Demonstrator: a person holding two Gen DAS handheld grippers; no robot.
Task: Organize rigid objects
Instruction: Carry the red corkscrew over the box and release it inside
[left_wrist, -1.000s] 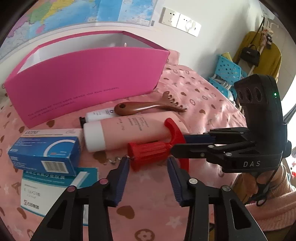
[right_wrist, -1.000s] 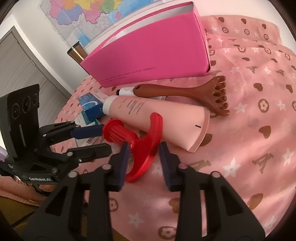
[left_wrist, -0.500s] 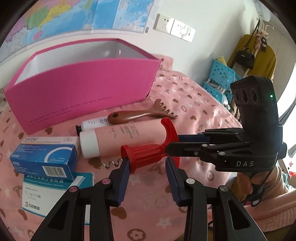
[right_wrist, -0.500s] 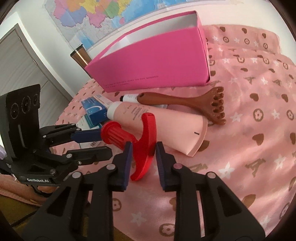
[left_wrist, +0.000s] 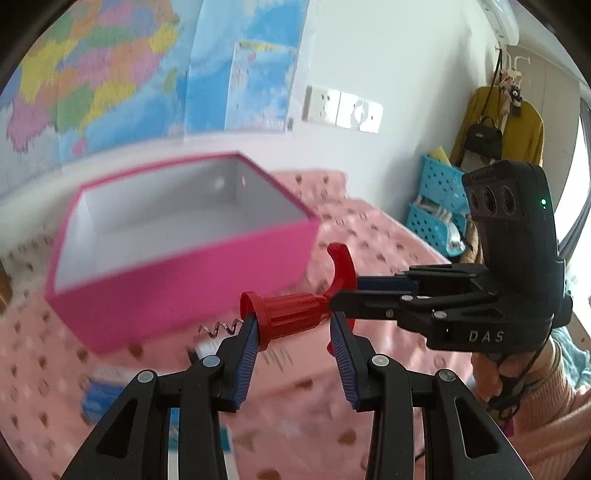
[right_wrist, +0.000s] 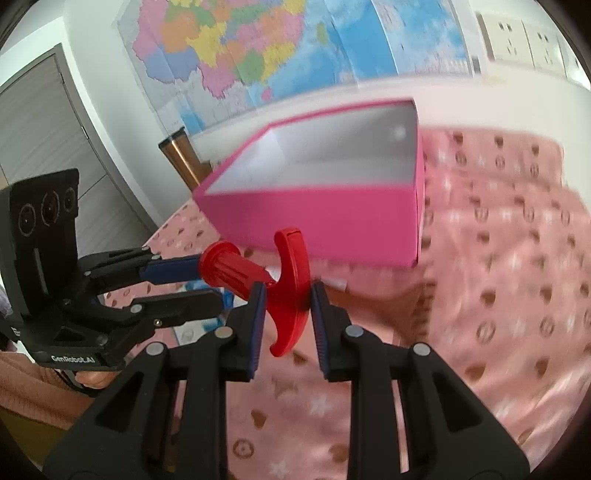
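I have 1 corkscrew (left_wrist: 291, 314) in the air before the 1 pink box (left_wrist: 184, 280), my left tongs (left_wrist: 293, 345) pinching its ribbed barrel, my right tongs (right_wrist: 286, 308) its T-handle. It is stiff, light plastic, slick, with a sharp screw (left_wrist: 218, 328). The box looks empty, though blurred.

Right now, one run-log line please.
left tool: shut on corkscrew barrel | right tool: shut on corkscrew handle | corkscrew: airborne | pink box: open

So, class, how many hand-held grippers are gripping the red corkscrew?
2: the left hand-held gripper clamps the red corkscrew by its ribbed barrel, and the right hand-held gripper clamps its curved handle.
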